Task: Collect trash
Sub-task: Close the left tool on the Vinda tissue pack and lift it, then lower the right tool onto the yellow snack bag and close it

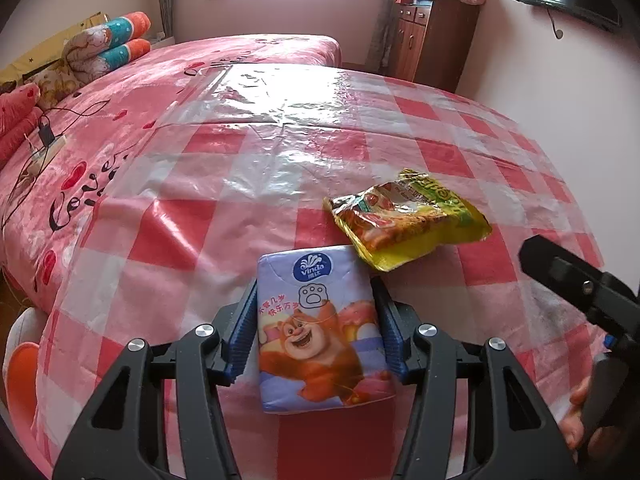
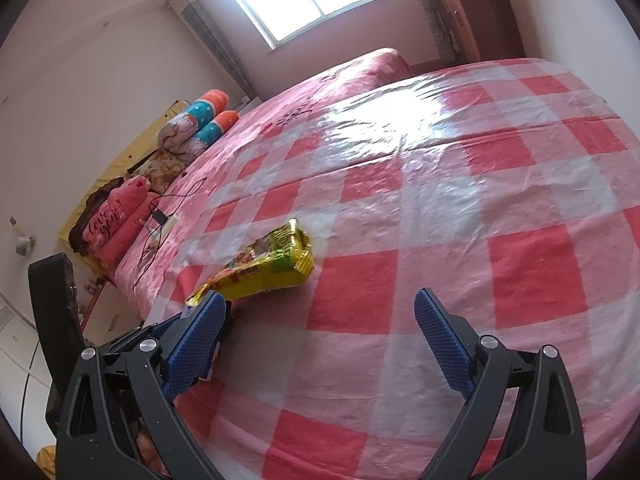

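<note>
My left gripper (image 1: 316, 312) is shut on a purple Vinda tissue pack (image 1: 320, 328) with a cartoon bear, its blue pads pressed on both sides, just above the red-and-white checked plastic sheet (image 1: 280, 152). A crumpled yellow snack wrapper (image 1: 408, 216) lies just beyond it, to the right. In the right wrist view the wrapper (image 2: 268, 264) lies ahead and left of my right gripper (image 2: 320, 308), which is open and empty above the sheet (image 2: 440, 208). The right gripper also shows at the right edge of the left wrist view (image 1: 580, 284).
The checked sheet covers a bed with a pink cover (image 1: 100, 128). Rolled quilts (image 1: 108, 44) and pillows lie at the bed's head, with a charger and cables (image 1: 46, 136). A wooden cabinet (image 1: 432, 40) with folded blankets stands at the far wall.
</note>
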A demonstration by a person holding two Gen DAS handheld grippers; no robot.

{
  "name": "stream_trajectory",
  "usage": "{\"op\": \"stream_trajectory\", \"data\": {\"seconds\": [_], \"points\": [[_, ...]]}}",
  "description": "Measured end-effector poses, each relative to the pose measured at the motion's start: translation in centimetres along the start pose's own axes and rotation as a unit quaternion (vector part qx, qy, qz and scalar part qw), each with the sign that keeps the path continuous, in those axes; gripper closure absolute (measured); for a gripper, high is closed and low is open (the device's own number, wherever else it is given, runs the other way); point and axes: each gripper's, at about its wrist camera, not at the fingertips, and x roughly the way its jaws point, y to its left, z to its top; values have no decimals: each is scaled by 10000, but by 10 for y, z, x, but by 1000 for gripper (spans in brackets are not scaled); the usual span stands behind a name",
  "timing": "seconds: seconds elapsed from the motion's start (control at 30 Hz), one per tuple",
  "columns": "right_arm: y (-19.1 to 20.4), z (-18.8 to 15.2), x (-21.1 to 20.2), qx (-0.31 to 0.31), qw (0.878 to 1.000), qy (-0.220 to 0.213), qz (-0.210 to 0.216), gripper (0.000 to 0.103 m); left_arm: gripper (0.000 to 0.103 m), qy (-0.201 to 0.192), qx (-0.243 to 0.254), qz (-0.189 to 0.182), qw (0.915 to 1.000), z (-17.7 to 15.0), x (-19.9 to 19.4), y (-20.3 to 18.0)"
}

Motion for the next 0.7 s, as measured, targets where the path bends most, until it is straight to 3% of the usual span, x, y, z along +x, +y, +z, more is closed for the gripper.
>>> {"op": "stream_trajectory", "data": {"seconds": [0.1, 0.4, 0.7], "points": [[10, -1, 4, -96, 9999, 119, 77, 9, 48, -53, -33, -22, 10000, -1, -6, 9], [38, 5, 19, -502, 9979, 364, -212, 9, 48, -66, -290, -55, 9995, -5, -14, 52], [65, 19, 56, -1307, 9862, 811, -612, 9, 48, -89, -465, -130, 9988, -11, -18, 82]]}}
